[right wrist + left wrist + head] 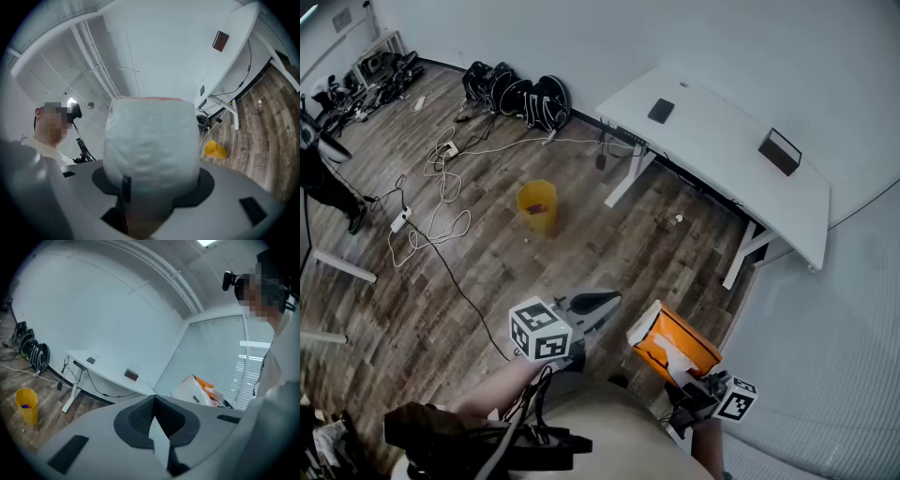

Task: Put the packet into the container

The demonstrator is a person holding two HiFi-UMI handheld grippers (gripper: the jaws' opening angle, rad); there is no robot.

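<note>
The packet (675,345), orange with a white face, is held up in front of the person's body by my right gripper (682,373), whose jaws are shut on its lower end. In the right gripper view the packet (150,140) fills the middle and hides the jaw tips. The container is a yellow bucket (537,204) standing on the wooden floor well ahead and to the left; the bucket (215,149) looks small and far. My left gripper (598,302) hangs beside the packet with its pads together and nothing in them (154,413). The packet (197,387) shows to its right.
A white desk (722,155) stands to the right, with a dark phone (661,111) and a brown box (779,150) on it. Cables and a power strip (399,221) lie on the floor to the left. Black bags (516,94) line the far wall.
</note>
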